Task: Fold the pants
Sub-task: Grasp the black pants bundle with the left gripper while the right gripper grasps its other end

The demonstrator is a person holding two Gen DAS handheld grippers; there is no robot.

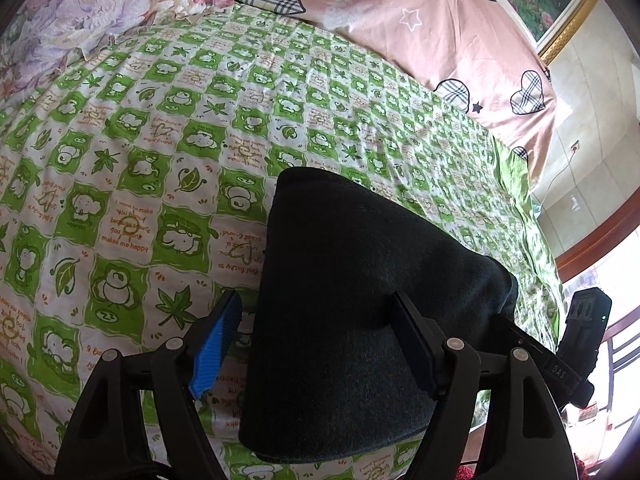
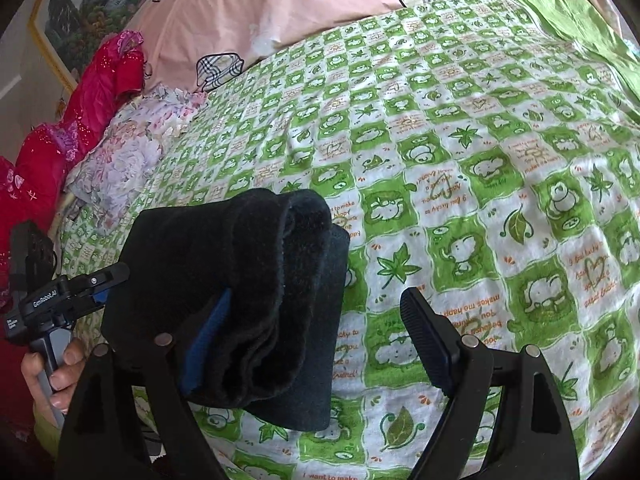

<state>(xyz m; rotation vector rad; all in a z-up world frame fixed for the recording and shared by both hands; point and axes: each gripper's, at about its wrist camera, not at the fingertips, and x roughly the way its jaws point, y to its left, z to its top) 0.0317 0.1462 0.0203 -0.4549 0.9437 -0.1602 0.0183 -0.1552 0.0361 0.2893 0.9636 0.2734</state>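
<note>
Left wrist: folded pants (image 1: 352,320) between open jaws.

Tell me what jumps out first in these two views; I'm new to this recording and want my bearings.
The folded black pants dominate the middle of both views, a thick dark bundle draped over one of each gripper's fingers, both grippers spread open. Beneath lies the bright green-and-white cartoon bedsheet, filling most of each picture. At the far edge sits a pink pillow with plaid hearts, and red clothing lies at the left in the right wrist view.
</note>
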